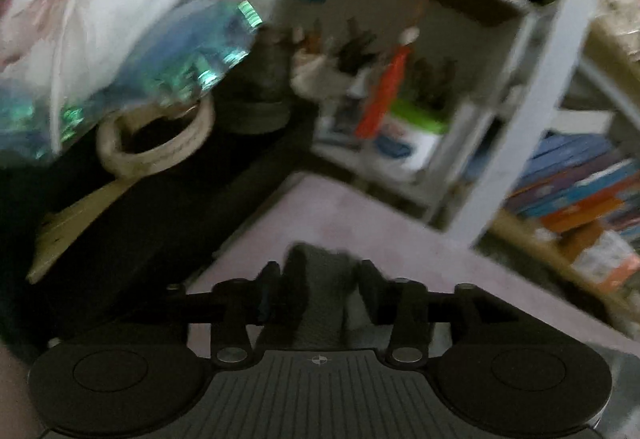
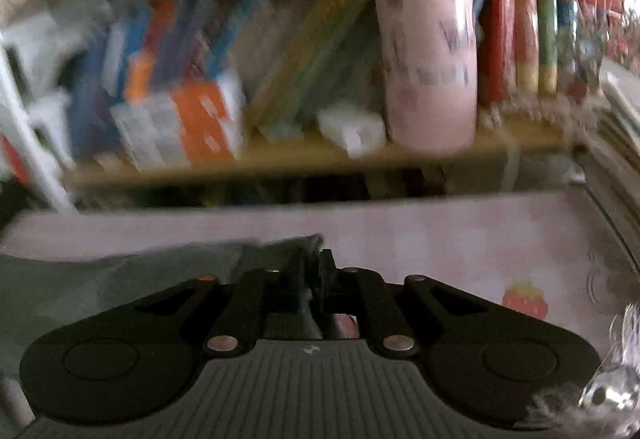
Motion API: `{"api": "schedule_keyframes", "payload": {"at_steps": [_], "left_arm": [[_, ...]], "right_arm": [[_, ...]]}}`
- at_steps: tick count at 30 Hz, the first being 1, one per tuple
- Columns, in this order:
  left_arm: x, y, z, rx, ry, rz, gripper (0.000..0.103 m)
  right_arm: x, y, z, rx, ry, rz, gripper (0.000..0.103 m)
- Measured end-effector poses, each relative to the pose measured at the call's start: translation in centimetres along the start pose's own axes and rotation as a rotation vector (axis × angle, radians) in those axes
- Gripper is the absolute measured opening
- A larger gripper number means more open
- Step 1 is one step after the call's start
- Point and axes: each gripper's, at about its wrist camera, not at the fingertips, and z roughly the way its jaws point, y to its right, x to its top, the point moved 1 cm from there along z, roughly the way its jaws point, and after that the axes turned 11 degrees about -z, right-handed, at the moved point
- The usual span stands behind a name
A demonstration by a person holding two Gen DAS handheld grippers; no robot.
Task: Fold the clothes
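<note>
Right wrist view — one grey garment (image 2: 132, 275) between closed tongs (image 2: 316, 279).

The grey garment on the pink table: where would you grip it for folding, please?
Probably by its far corners. The right gripper is already shut on one raised corner of the grey garment, coming low from the near side; the cloth lies flat on the pink table, so edges lift easiest.

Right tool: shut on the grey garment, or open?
Shut: the right tool has its fingers pressed together, pinching an edge of the grey garment.
</note>
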Motion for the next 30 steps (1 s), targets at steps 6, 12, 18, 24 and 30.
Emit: {"api": "schedule_keyframes", "payload": {"at_steps": [6,12,18,24,30], "left_arm": [[0.1,-0.5,-5.1,-0.025,0.083,0.057,0.052],[-3.9,0.0,-12.1,-0.081,0.051,0.135,0.053],[-8.9,-1.9,-17.5,-0.003,0.095,0.150,0.063],[-11.4,-5.2,-19.8,0.070,0.109,0.072,0.068],[-11.2,-7.8,-18.6,0.072,0.051,-0.064,0.066]], "right_arm": [[-1.6,0.4,-2.8,0.021,0.012,-0.046,0.028],[-5.1,-0.5,-9.5,0.151,0.029,-0.061,0.042],[-10.8,-3.8,-16.8,0.194,0.071,-0.125,0.047],[-15.7,-7.0,-21.4,0.139,0.099,-0.253,0.049],[-18.2,-8.5,-22.5,0.107,0.051,-0.297,0.053]]}}
